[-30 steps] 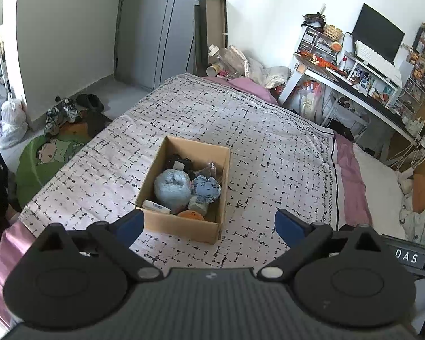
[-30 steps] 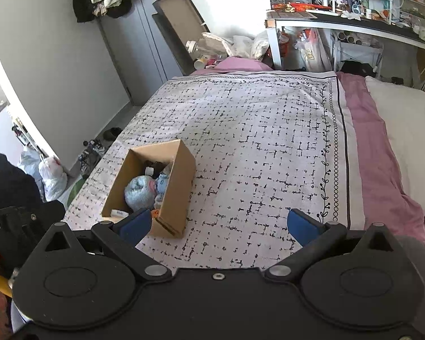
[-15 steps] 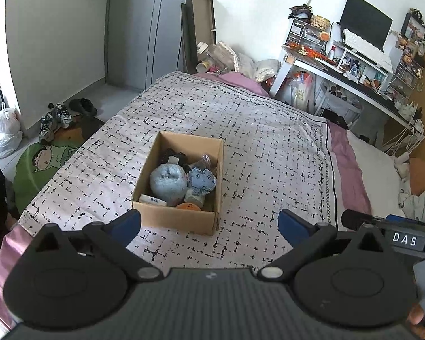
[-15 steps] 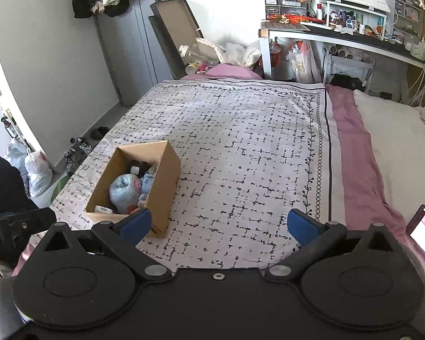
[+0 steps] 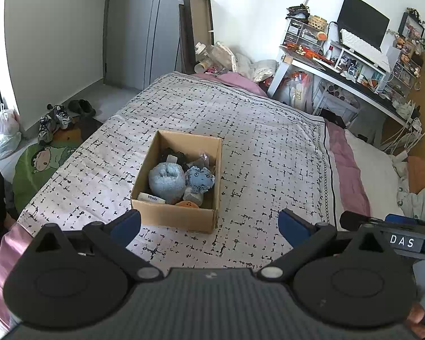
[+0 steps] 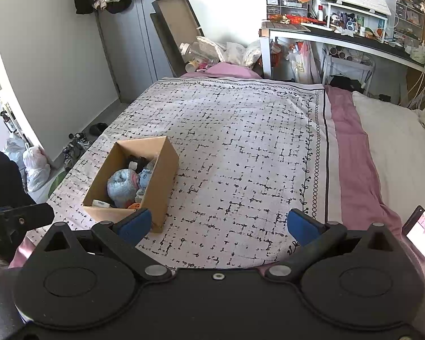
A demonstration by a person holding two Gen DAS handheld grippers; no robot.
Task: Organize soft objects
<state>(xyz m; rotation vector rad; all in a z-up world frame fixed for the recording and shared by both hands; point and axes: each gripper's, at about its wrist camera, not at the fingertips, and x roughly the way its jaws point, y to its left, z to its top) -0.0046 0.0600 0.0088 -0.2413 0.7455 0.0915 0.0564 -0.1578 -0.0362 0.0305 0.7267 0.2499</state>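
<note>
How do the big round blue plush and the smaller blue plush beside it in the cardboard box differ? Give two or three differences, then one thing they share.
The big round blue plush is plainly larger than the smaller blue plush. The big one is a fuzzy, plain ball shape; the smaller one looks smoother, with dark face marks and a frilled edge. The big one sits towards the box's left wall, the smaller one against its right wall. Both are light blue and lie side by side in the cardboard box.

Left gripper [image 5: 209,222] has pulled back and squared to the box [image 5: 181,215], which now sits centred between its open jaws; right gripper [image 6: 217,223] has swung right, box [image 6: 158,181] further left; phone [image 6: 420,235] now visible at right edge.
</note>
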